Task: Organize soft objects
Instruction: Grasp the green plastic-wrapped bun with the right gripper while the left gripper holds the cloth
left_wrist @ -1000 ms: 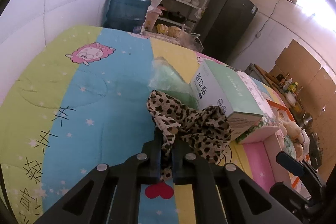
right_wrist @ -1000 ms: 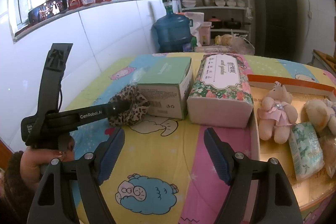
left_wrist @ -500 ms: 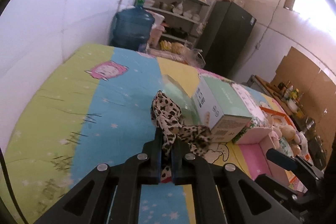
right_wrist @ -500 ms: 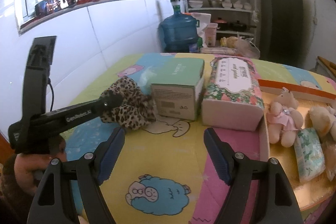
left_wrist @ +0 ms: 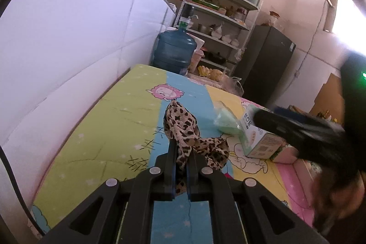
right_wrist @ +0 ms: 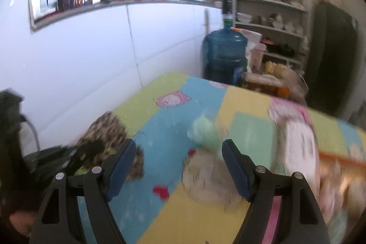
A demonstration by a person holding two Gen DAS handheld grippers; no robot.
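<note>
The cartoon-print quilt [left_wrist: 109, 129] spreads under both grippers, with green, blue, yellow and pink panels, and it runs ahead of the fingers to the white tiled wall [left_wrist: 68, 49] on their left. Beyond the far edge of the quilt, straight ahead of the left gripper's fingers, stands a blue water jug [left_wrist: 174, 50], with a metal shelf rack [left_wrist: 219, 22] and a dark fridge [left_wrist: 265, 63] behind it and to the right.

The left gripper [left_wrist: 181, 166] is closed tight on the leopard-print scrunchie [left_wrist: 183, 129]. The cloth is pinched between its two fingers, part of it rises ahead of the tips and part droops to their right, above the quilt. Ahead and to the right of those fingers lies a pale green packet [left_wrist: 225, 124], and just past it a white and green box [left_wrist: 256, 136] rests on the quilt. The right gripper's dark body crosses in front of that box in the left wrist view and hides part of it.

The right gripper [right_wrist: 178, 168] has its fingers spread wide with nothing between them. Its view is blurred. The scrunchie appears just left of its left finger, held by the other gripper. Ahead between the fingers is the pale green packet, and to the right of the right finger lies a flowery tissue pack [right_wrist: 297, 136]. Farther right are blurred shapes I cannot make out.
</note>
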